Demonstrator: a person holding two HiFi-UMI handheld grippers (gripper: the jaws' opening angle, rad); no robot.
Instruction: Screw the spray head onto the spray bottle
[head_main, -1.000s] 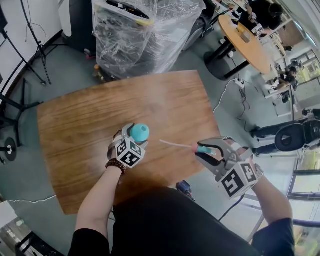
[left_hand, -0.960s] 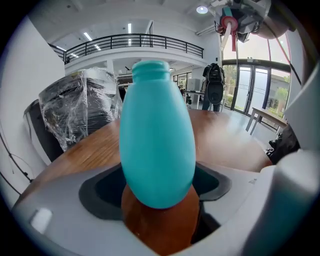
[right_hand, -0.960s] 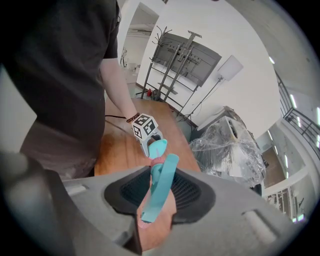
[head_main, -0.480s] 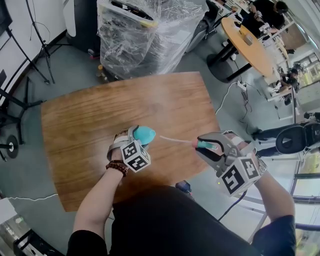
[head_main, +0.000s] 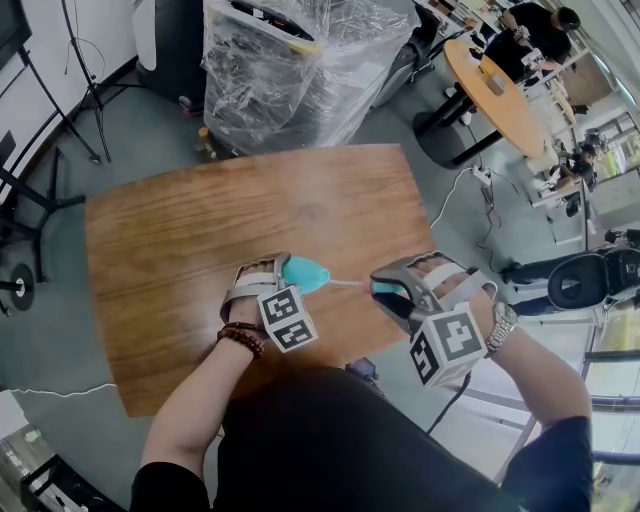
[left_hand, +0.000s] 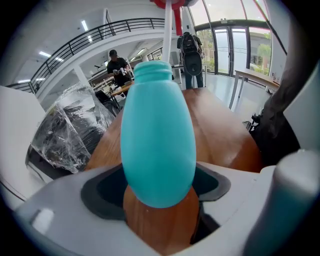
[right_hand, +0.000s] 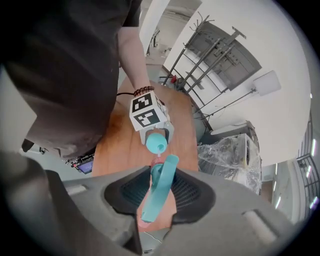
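My left gripper (head_main: 285, 280) is shut on the teal spray bottle (head_main: 303, 274), holding it sideways over the wooden table (head_main: 180, 230) with its open neck toward the right. The bottle (left_hand: 157, 132) fills the left gripper view, and the white dip tube (left_hand: 168, 30) enters its neck from above. My right gripper (head_main: 388, 290) is shut on the teal spray head (right_hand: 159, 192). Its thin white tube (head_main: 346, 283) reaches into the bottle's mouth (right_hand: 160, 148). The two grippers face each other a short gap apart.
A plastic-wrapped pallet load (head_main: 290, 60) stands beyond the table's far edge. A round table (head_main: 495, 85) with seated people is at the upper right. Tripod legs (head_main: 40, 150) stand on the floor to the left. A cable (head_main: 455, 190) runs along the floor right of the table.
The right gripper has moved left toward the bottle, and the dip tube now goes into the bottle's neck. The left gripper has shifted slightly right and tilted the bottle toward the spray head.
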